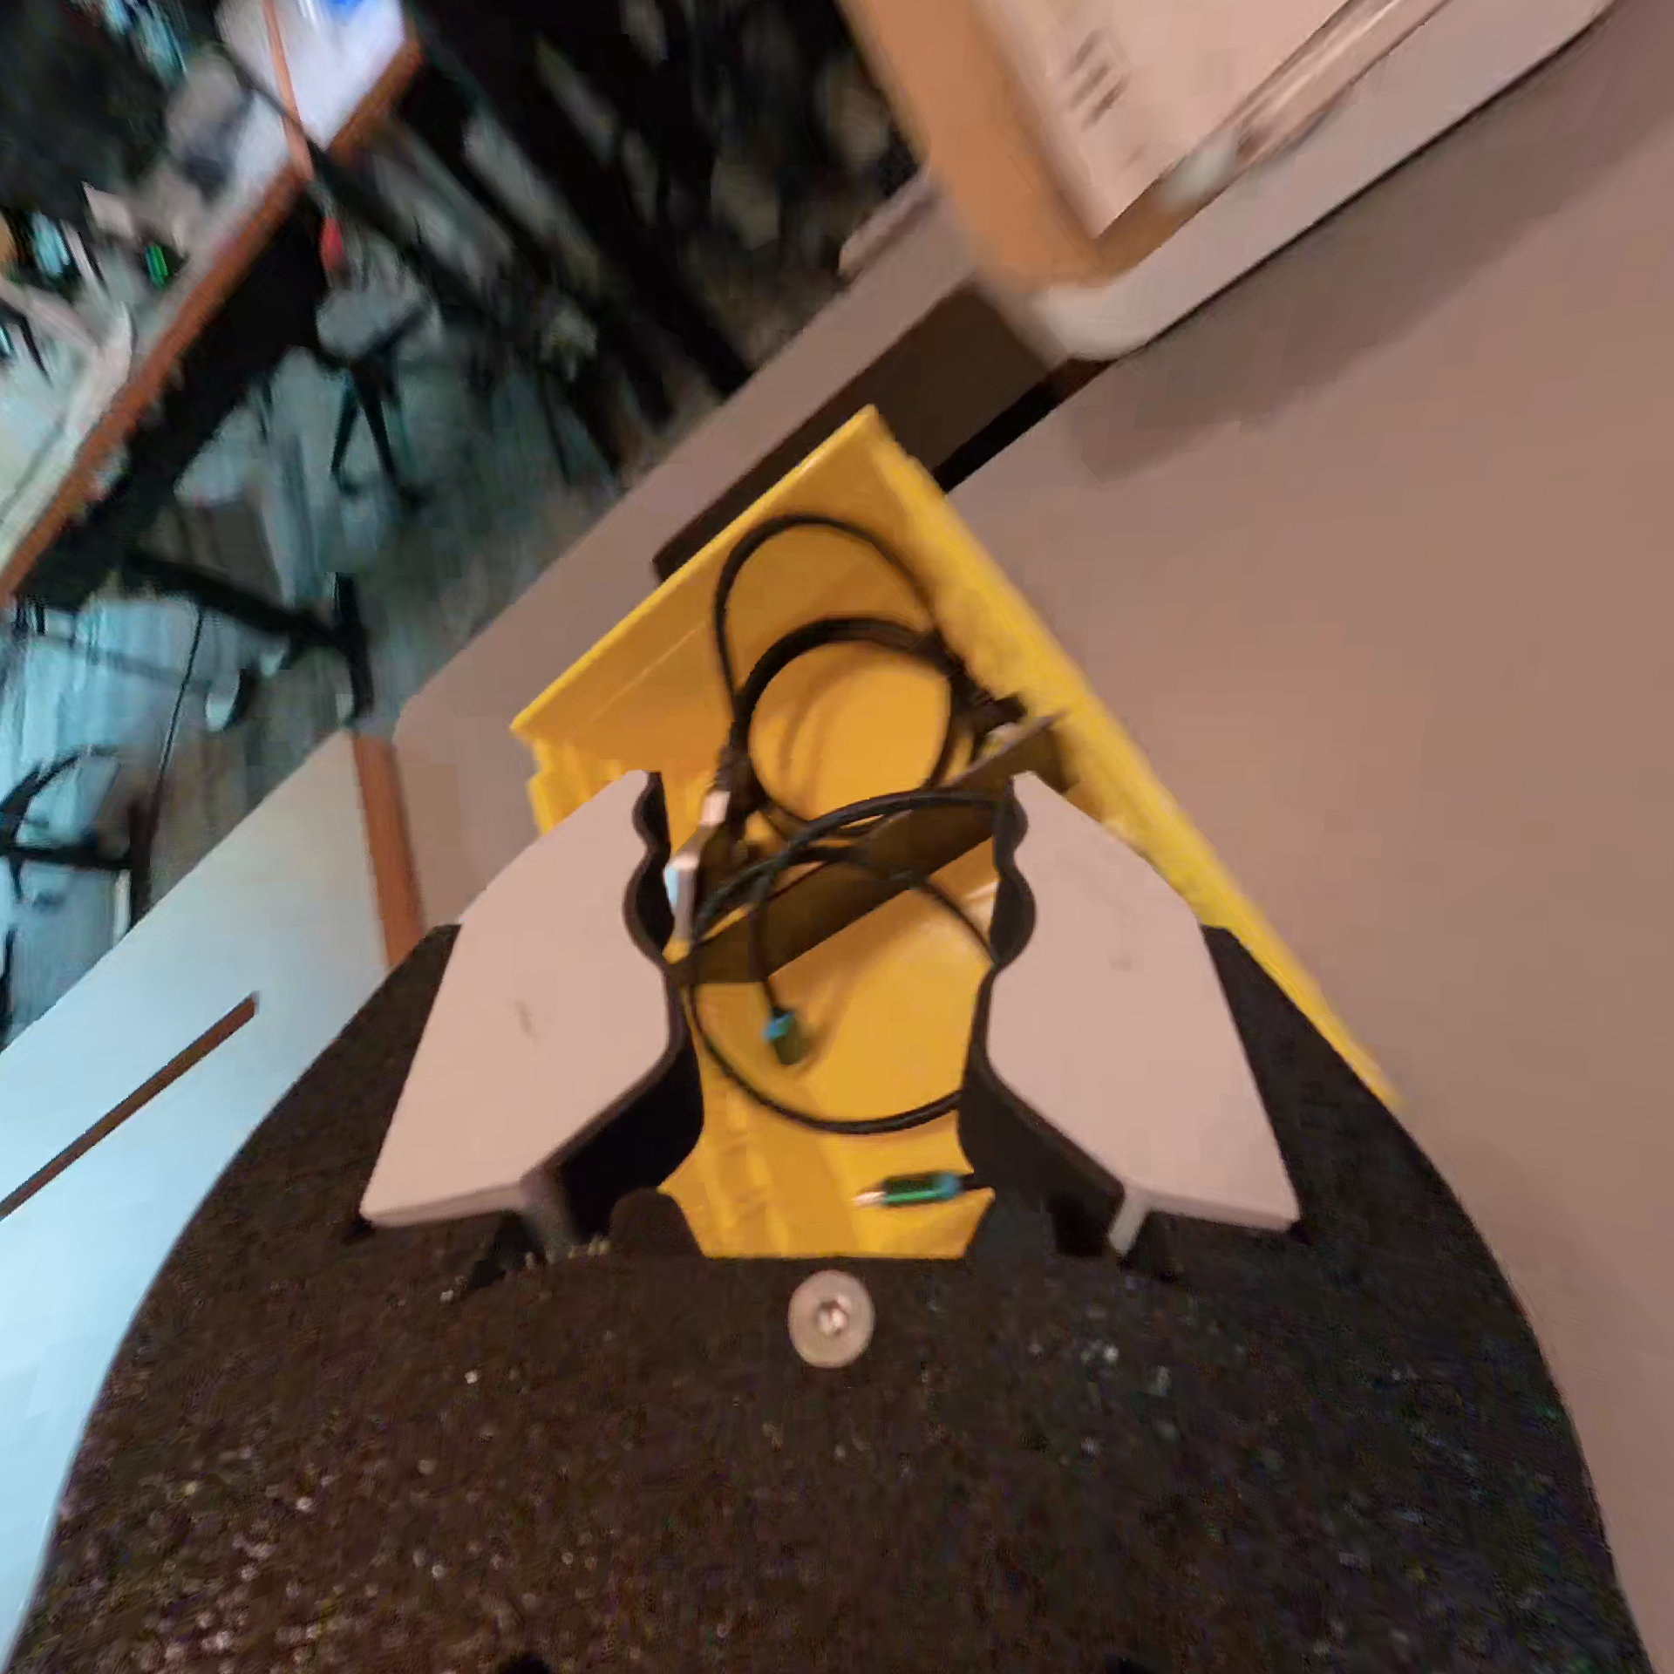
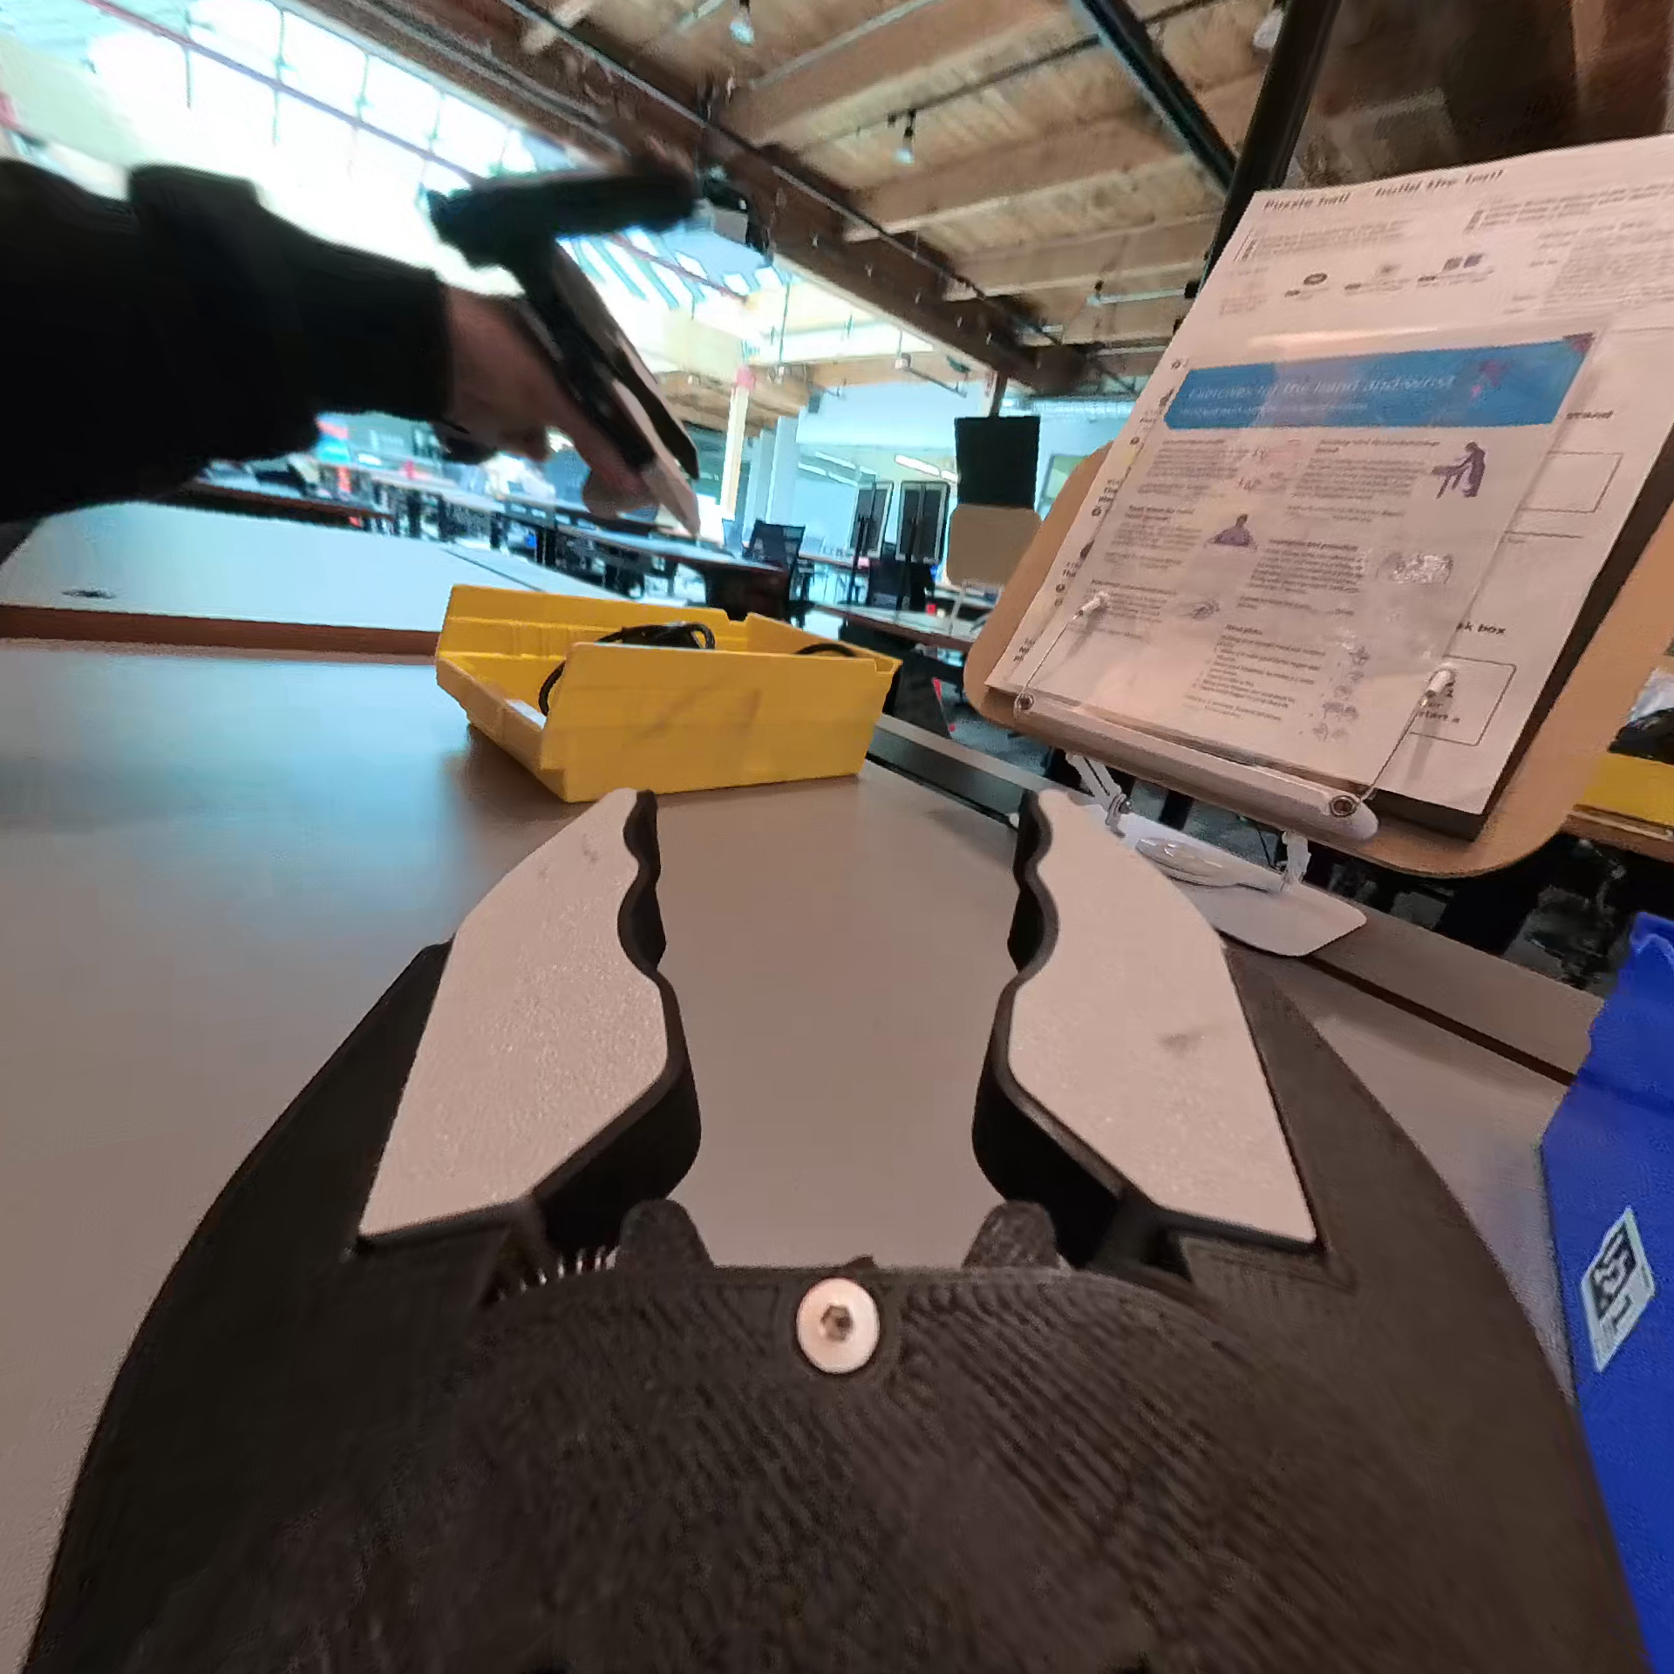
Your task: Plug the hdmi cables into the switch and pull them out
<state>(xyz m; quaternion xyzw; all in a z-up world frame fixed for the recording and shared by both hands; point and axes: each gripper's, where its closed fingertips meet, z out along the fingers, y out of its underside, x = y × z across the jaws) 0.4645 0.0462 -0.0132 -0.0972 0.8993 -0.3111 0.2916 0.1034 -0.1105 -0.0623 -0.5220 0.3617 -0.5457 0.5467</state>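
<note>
A yellow bin (image 1: 1005, 625) on the grey table holds coiled black cables (image 1: 842, 631), a flat black box (image 1: 861, 906) that may be the switch, a white plug (image 1: 688, 870) and two plugs with blue-green ends (image 1: 781, 1037). My left gripper (image 1: 833, 797) hangs open and empty above the bin, pointing down into it. In the right wrist view the bin (image 2: 670, 716) sits ahead, with cables (image 2: 661, 634) showing over its rim and the left gripper (image 2: 625, 426) held above it by a hand in a black sleeve. My right gripper (image 2: 835, 811) is open and empty, low over bare table short of the bin.
A document stand (image 2: 1313, 562) with printed sheets stands at the right, its white foot (image 2: 1268, 915) on the table. A blue bin (image 2: 1621, 1223) is close at the right edge. The stand's underside (image 1: 1132, 136) shows beyond the yellow bin. The table edge (image 1: 562, 580) runs just left of the bin.
</note>
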